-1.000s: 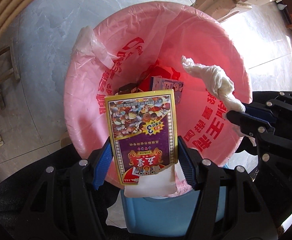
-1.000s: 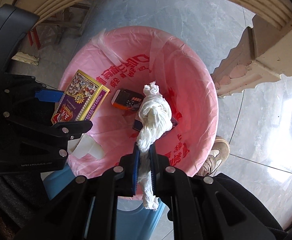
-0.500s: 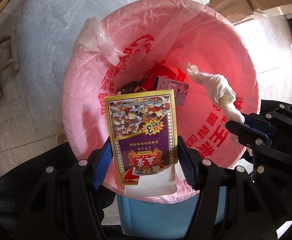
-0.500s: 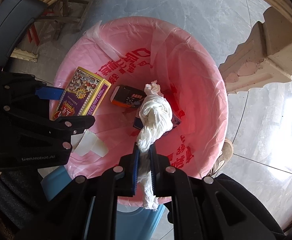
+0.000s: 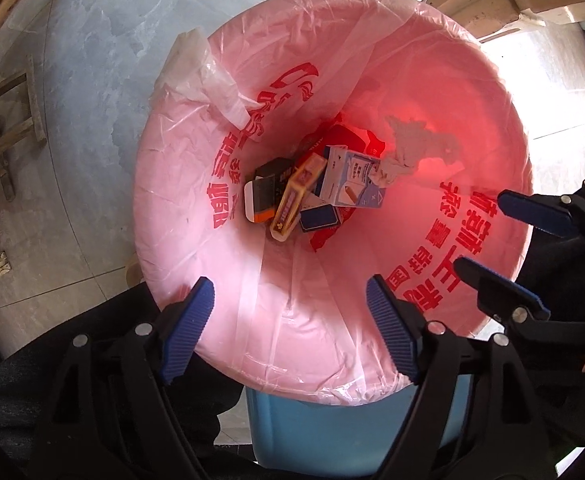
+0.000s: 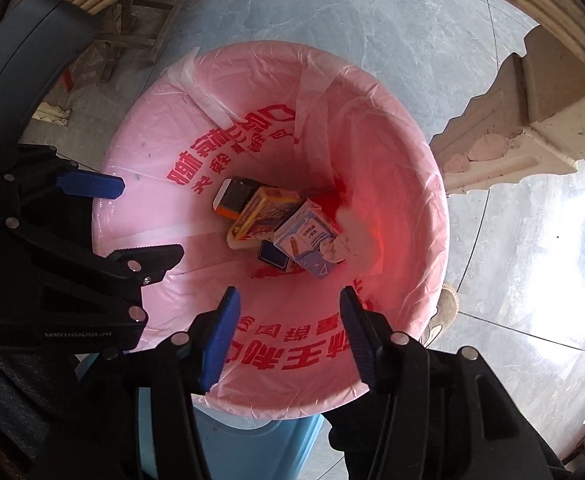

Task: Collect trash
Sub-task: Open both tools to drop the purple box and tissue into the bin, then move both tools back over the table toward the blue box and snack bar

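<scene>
A blue bin lined with a pink bag (image 5: 220,304) (image 6: 404,184) fills both views. At its bottom lie several boxes: the yellow and purple card box (image 5: 297,200) (image 6: 262,213), a pale blue carton (image 5: 350,182) (image 6: 308,240) and a black and orange box (image 5: 262,194) (image 6: 232,196). The white crumpled tissue (image 5: 416,148) (image 6: 350,236) lies beside the carton. My left gripper (image 5: 290,330) (image 6: 132,220) is open and empty over the near rim. My right gripper (image 6: 288,332) (image 5: 504,240) is open and empty over the rim too.
The bin stands on a grey marble floor (image 5: 92,60) (image 6: 372,20). A carved beige furniture leg (image 6: 532,128) stands to the right, wooden pieces (image 5: 0,128) to the left. A shoe (image 6: 444,312) shows at the bin's right side.
Both grippers have opened. The card box fell from the left gripper and the tissue from the right one, and both now lie inside the bag.
</scene>
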A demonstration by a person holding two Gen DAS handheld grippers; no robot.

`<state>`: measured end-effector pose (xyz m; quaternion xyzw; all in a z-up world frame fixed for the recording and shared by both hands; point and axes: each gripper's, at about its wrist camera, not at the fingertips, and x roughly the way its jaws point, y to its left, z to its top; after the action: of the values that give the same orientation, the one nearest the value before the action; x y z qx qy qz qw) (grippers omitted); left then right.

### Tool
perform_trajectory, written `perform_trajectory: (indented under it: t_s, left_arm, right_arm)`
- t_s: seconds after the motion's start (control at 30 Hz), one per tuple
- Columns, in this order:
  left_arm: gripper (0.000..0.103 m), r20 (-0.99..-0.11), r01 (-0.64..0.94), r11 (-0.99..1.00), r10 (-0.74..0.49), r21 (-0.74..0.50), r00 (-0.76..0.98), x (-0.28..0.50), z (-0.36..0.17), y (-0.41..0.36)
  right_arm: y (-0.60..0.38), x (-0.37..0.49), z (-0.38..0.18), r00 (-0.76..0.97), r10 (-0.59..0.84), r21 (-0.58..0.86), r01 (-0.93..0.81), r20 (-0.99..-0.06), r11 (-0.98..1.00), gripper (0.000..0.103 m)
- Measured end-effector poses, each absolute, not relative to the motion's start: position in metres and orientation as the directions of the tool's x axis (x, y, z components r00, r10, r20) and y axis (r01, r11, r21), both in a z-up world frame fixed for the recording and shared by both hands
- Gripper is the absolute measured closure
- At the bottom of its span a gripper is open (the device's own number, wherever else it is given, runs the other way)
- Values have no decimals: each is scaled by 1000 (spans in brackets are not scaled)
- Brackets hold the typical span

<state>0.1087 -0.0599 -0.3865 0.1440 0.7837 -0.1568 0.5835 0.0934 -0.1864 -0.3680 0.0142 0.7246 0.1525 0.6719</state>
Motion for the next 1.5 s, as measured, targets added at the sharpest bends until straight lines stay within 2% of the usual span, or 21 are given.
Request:
perform_trajectory:
  t_s: [0.67,0.87,1.03,1.07,1.13,1.5]
  left_arm:
    - [26,-968,446,894,70,-46,-241,100,-380,-62]
    - [26,-980,451,892,58,-35,-191,94,-352,-56]
    - [26,-995,472,882,27,-22,-99,82,-286,-41]
    - [26,-996,479,877,17,-26,-84,80,-269,-38]
    - [26,-999,500,865,-18,-38,-45,78,-230,-31]
    - [16,-966,591,802,-82,83,246,126,-13,3]
  right_arm:
    - [-183,91,-361,-78,219,230,-187,-973,955,51]
    - [-185,84,-334,-22,223,224,-177,-974,958,50]
    - [-192,71,-281,39,310,303,-123,-950,945,50]
    - [-193,69,-266,54,333,325,-114,-941,939,48]
    - [-198,68,-232,98,358,347,-114,-928,931,32]
    - [-211,112,-33,300,407,350,-227,-863,909,22]
